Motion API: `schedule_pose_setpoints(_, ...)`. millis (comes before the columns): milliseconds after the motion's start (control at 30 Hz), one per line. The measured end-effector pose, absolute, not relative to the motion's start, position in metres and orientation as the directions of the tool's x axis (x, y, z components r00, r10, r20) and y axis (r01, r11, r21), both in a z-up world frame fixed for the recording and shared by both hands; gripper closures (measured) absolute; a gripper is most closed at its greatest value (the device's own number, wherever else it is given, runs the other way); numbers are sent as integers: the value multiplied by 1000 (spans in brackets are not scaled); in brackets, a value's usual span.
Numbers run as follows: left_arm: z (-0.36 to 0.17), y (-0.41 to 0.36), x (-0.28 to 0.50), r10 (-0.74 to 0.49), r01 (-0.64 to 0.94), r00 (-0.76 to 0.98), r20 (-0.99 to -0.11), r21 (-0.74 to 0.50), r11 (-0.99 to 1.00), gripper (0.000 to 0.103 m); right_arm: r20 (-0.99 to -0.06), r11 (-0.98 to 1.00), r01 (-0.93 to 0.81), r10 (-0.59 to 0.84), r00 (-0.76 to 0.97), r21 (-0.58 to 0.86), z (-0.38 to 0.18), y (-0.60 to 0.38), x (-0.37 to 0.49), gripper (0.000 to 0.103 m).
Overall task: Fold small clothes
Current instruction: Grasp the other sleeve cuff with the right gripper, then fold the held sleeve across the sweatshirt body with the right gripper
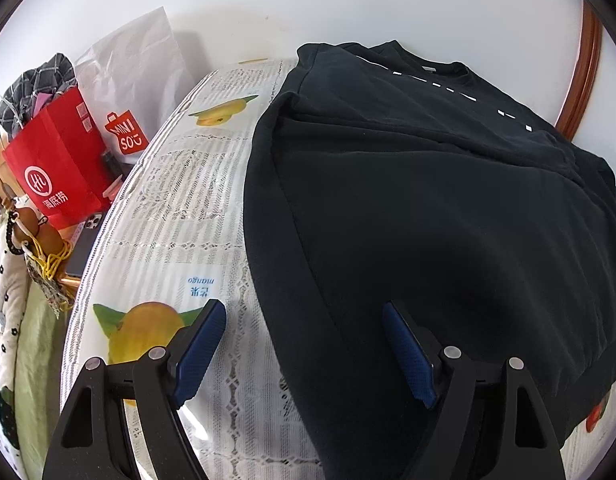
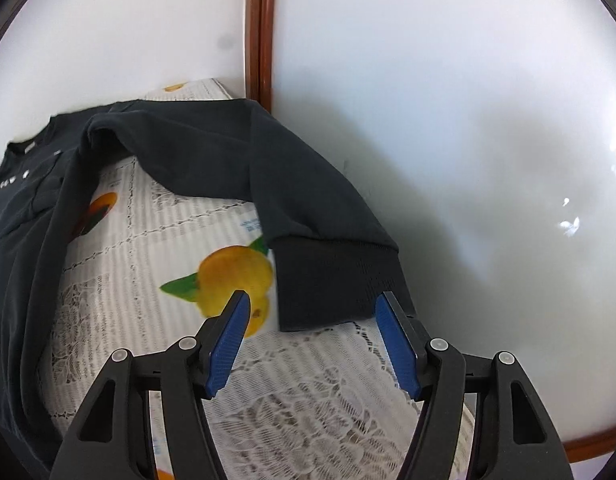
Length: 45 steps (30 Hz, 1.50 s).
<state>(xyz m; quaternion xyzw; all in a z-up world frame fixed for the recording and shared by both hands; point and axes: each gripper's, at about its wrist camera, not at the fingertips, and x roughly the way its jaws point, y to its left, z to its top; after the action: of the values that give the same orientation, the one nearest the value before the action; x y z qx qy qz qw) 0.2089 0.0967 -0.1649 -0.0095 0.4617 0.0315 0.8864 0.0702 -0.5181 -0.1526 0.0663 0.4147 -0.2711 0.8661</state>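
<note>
White wall backs lace tablecloth (image 1: pixel 156 216); black sweatshirt (image 1: pixel 448 208) spread, cuff (image 2: pixel 336 284) near right edge. Left gripper (image 1: pixel 302 308) and right gripper (image 2: pixel 312 300) wide, empty. Red bag (image 1: pixel 56 168) far left holds checked cloth (image 1: pixel 36 80).

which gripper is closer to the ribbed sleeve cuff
Right. The right gripper hangs open just before the ribbed cuff; the left gripper is open over the sweatshirt's other edge.

1. On my left, bare worktop (image 1: pixel 180 216) beside the black sweatshirt (image 1: pixel 448 208) gives passage.
2. Red bag (image 1: pixel 56 168) and white bag (image 1: pixel 136 80) block farther left.
3. The wall (image 2: pixel 448 120) hems my right, touching the sleeve (image 2: pixel 308 184).
</note>
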Motion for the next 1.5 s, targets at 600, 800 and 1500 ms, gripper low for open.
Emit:
schedule_pose_setpoints(600,-169,101,211,36,-63,592,-805,-2,998,17,-726,808,548,-508,464,-216,-161,-515,97,97)
schedule_pose_setpoints(800,-170,104,211,16,-51,607,-795,-20,998,15,-692,849,506,-456,559,-151,-107,-472,110,98)
schedule_pose_setpoints(1500,-172,124,216,19,-45,599,-801,-9,999,6,-649,985,-173,128,750,-5,-34,-103,298,98)
